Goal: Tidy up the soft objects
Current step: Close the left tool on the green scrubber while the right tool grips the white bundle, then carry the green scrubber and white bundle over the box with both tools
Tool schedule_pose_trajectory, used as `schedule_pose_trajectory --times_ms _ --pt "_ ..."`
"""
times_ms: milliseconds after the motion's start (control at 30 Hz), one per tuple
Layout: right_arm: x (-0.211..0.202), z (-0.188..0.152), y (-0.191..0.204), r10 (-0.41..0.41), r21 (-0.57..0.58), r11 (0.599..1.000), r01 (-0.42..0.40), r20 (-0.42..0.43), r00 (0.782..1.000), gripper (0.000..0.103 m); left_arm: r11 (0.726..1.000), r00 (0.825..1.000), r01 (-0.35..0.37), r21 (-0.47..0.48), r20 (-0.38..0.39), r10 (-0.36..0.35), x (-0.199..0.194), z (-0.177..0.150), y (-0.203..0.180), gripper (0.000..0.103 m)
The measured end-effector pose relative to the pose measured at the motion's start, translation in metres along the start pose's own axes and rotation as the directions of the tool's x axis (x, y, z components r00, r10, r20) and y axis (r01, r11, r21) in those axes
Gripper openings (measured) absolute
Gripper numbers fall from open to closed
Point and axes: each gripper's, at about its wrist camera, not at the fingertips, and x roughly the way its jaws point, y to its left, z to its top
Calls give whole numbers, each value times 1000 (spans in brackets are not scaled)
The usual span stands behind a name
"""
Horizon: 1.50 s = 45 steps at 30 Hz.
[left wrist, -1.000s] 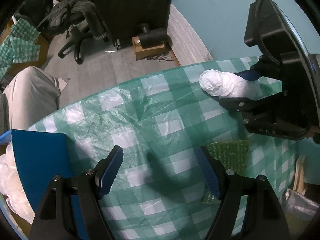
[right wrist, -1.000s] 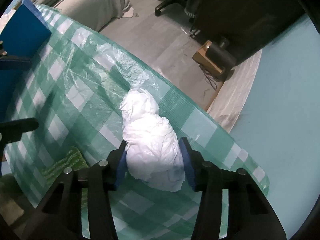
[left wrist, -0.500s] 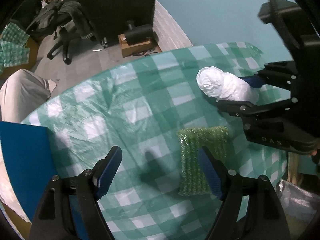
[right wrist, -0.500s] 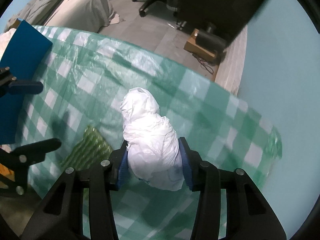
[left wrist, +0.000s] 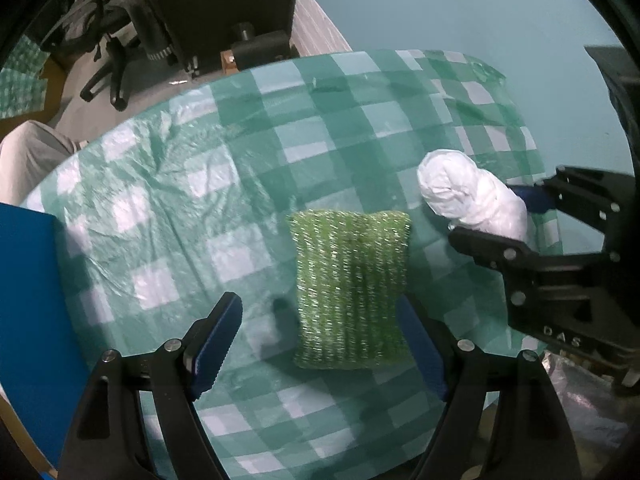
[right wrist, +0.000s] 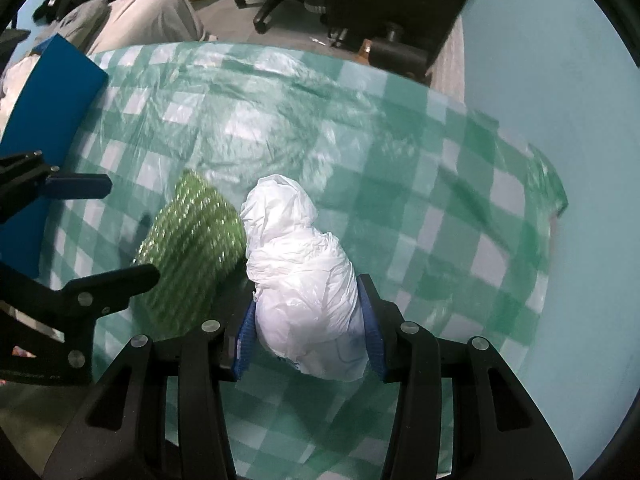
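A green knitted scrubbing pad (left wrist: 350,288) lies flat on the green-checked tablecloth (left wrist: 192,208). My left gripper (left wrist: 320,332) is open and hovers over the pad's near end, with the pad nearer the right finger. My right gripper (right wrist: 306,328) is shut on a white plastic bag bundle (right wrist: 300,276) and holds it above the table, just right of the pad (right wrist: 192,252). The bundle also shows in the left wrist view (left wrist: 468,200), gripped at its right end.
A blue box (left wrist: 32,312) with white plastic inside stands at the table's left edge; it also shows in the right wrist view (right wrist: 48,120). Beyond the table are an office chair (left wrist: 108,40), a grey cushion (right wrist: 152,16) and a teal wall (right wrist: 560,60).
My left gripper has moved right over the table, so the green pad now lies between its fingers. My right gripper has carried the white bundle closer to the pad.
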Motion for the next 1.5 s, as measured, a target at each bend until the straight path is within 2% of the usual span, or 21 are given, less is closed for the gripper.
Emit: schedule_pose_trajectory --times_ms 167,600,667,700,767,833,867,933,1033,1367,1500 --pt "-4 -16 -7 18 42 999 -19 13 1000 45 998 999 37 -41 3 -37 6 0 -8 87" --pt "-9 -43 -16 38 107 993 -43 43 998 45 998 997 -69 17 -25 69 39 1 -24 87" --pt "-8 -44 -16 42 114 992 -47 43 998 45 996 997 -80 39 -15 81 40 -1 -25 82" --pt "-8 -45 -16 43 115 992 -48 42 998 45 995 996 -88 47 -12 89 41 -3 -26 75" --pt "-7 -47 -15 45 114 992 -49 40 998 45 995 996 -90 51 6 90 39 -6 -26 68" --pt "-8 -48 -13 46 114 992 -50 41 998 45 995 996 -87 54 23 86 37 -11 -28 55" --pt "-8 -49 -12 48 114 992 -52 41 998 45 995 996 -87 55 28 86 34 -14 -28 51" --pt "-9 -49 -11 48 114 992 -53 44 998 45 995 996 -79 54 38 77 31 -17 -25 33" --pt "-12 -49 -6 44 113 992 -49 50 998 45 996 996 -75 47 42 73 27 -18 -19 13" --pt "-27 -42 9 44 96 994 -51 73 996 45 991 988 -111 73 118 101 1 -25 -16 11" --pt "-36 -42 14 48 89 994 -55 79 996 45 993 985 -98 67 151 87 -20 -32 -16 11"
